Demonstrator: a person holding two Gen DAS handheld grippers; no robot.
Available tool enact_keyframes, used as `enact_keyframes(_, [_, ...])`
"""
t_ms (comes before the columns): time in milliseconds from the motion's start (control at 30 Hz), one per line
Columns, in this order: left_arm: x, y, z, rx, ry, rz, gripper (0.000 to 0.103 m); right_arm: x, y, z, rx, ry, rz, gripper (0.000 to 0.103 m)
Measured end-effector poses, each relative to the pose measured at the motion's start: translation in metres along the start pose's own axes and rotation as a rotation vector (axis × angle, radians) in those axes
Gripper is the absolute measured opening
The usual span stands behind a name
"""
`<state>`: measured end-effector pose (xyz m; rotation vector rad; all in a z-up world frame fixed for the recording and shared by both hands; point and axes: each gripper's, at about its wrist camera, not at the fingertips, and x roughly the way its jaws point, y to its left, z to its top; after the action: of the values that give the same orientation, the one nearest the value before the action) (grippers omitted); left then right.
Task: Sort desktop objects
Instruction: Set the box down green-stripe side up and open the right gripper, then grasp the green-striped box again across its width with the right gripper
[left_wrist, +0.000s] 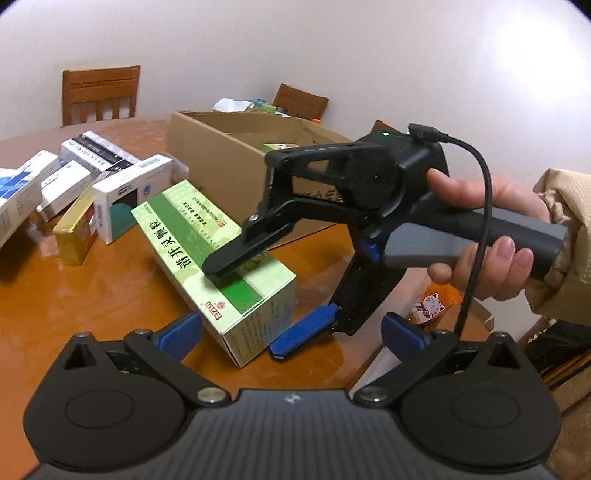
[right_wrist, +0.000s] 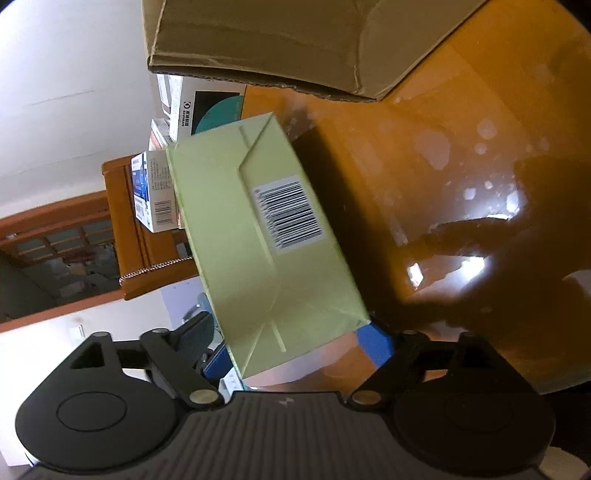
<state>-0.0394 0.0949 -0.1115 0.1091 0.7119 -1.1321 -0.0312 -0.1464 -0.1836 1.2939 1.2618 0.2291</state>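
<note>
Blue pads (left_wrist: 181, 332) of the left tool (left_wrist: 291, 332) stand wide apart at the bottom of the left wrist view, holding nothing, with the near end of the green box (left_wrist: 218, 258) lying between them but touching neither. That green box rests tilted on the brown table (left_wrist: 92, 306), and the right tool (left_wrist: 251, 306) clamps it from above and below: one black finger (left_wrist: 236, 254) lies flat on the printed top face, the other blue-padded finger (left_wrist: 303, 332) sits under the box's near end. A hand (left_wrist: 491, 236) grips the right tool's grey handle, a black cable running from it. From the right wrist view the green box (right_wrist: 266, 236) fills the space between the right tool's fingers, its pale folded end with a barcode label facing the camera. Beyond it, to the left, several white and blue boxes (left_wrist: 70, 181) and a gold box (left_wrist: 75, 229) lie close together on the table. Behind the green box stands an open cardboard carton (left_wrist: 221, 147), with a wooden chair (left_wrist: 99, 94) against the wall farther back.
</note>
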Motion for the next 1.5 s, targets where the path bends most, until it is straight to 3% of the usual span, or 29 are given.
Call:
enact_keyframes(167, [0.006,-0.004,0.002,0.009,0.009,-0.014,0.103,-0.012,0.009,-0.006,-0.070,-0.014,-0.066,0.089])
enact_keyframes(233, [0.008,-0.004,0.002,0.006,0.013,-0.013,0.103,-0.024,0.019,-0.011,-0.130,-0.046,-0.131,0.089])
enact_keyframes(367, [0.007,-0.006,0.002,0.018,0.014,0.001,0.103,-0.049,0.047,-0.021,-0.320,-0.153,-0.286,0.090])
enact_keyframes(500, [0.001,-0.011,-0.003,0.039,0.020,0.038,0.103,-0.056,0.083,-0.036,-0.551,-0.259,-0.453,0.098])
enact_keyframes(633, [-0.008,-0.013,-0.008,0.057,0.026,0.070,0.103,-0.029,0.104,-0.046,-0.701,-0.279,-0.559,0.099])
enact_keyframes(933, [-0.037,-0.007,-0.024,0.027,-0.003,0.109,0.103,0.044,0.123,-0.048,-0.849,-0.325,-0.785,0.098])
enact_keyframes(967, [-0.040,-0.005,-0.025,0.023,-0.010,0.110,0.103,0.041,0.121,-0.046,-0.827,-0.309,-0.764,0.092])
enact_keyframes(1000, [-0.043,-0.004,-0.026,0.018,-0.016,0.113,0.103,0.039,0.119,-0.043,-0.800,-0.290,-0.738,0.075])
enact_keyframes(1067, [-0.048,-0.001,-0.029,0.013,-0.025,0.121,0.103,0.034,0.114,-0.036,-0.739,-0.269,-0.719,0.068])
enact_keyframes(1133, [-0.053,0.001,-0.030,0.007,-0.034,0.127,0.103,0.027,0.109,-0.029,-0.672,-0.251,-0.667,0.068])
enact_keyframes(1333, [-0.061,0.002,-0.032,0.004,-0.041,0.139,0.103,0.017,0.096,-0.014,-0.467,-0.162,-0.385,0.064])
enact_keyframes(1500, [-0.065,0.002,-0.031,0.015,-0.038,0.144,0.103,0.015,0.071,-0.008,-0.314,-0.136,-0.224,0.063])
